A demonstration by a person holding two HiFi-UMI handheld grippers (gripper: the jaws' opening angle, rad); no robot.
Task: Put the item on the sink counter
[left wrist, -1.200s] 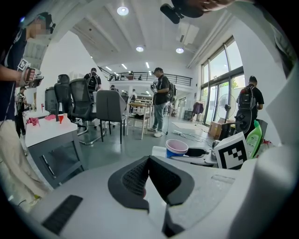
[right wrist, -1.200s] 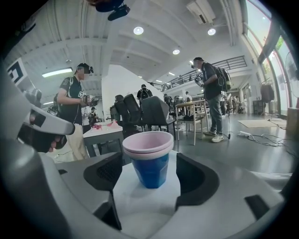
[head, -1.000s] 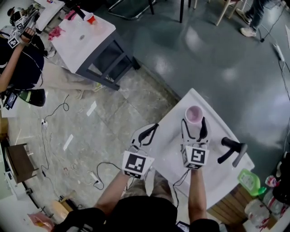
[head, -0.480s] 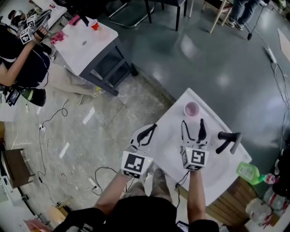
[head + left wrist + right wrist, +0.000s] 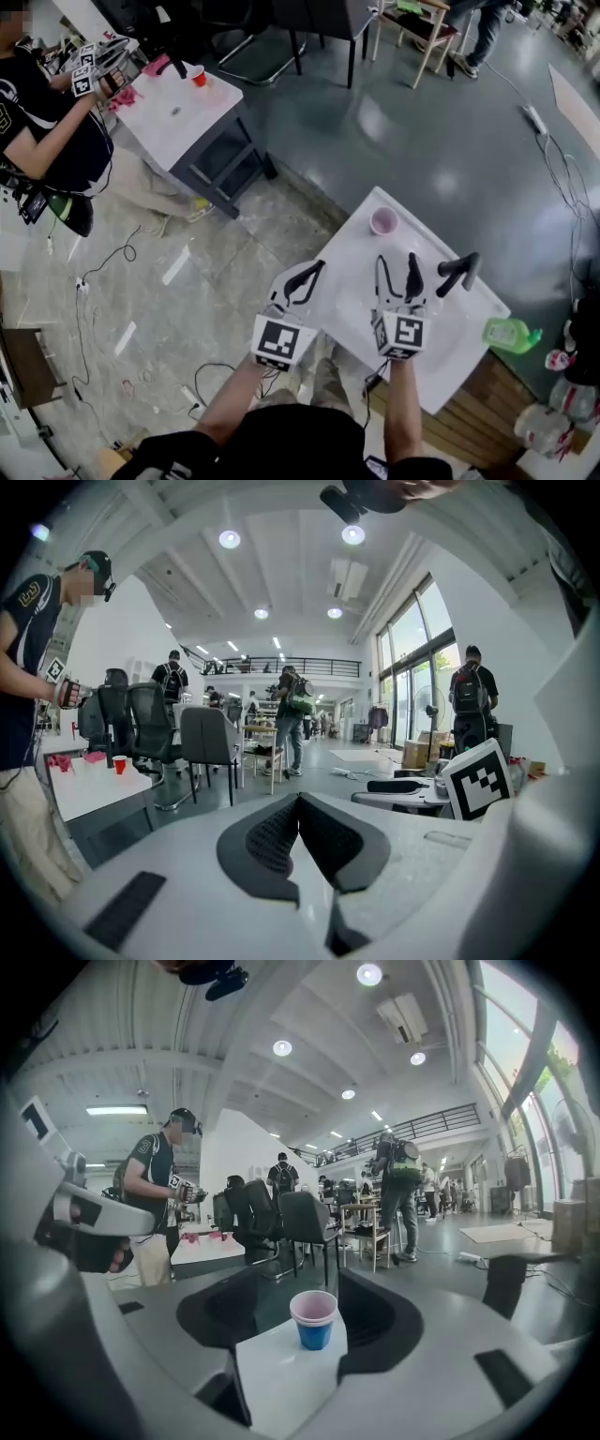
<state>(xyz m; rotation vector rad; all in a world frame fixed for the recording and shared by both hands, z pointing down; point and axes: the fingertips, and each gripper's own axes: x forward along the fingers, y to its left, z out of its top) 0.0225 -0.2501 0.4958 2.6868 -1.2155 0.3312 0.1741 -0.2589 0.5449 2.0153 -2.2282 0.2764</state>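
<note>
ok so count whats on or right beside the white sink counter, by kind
cup: 1
black faucet: 1
green bottle, just off the edge: 1
total: 3

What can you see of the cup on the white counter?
The cup is blue with a pink cup nested inside, and it looks like plastic. It stands upright near the far corner of the white counter. Nothing touches it. The right gripper sits short of it. Its jaws are apart, have just been closing somewhat, and have nothing between them.
</note>
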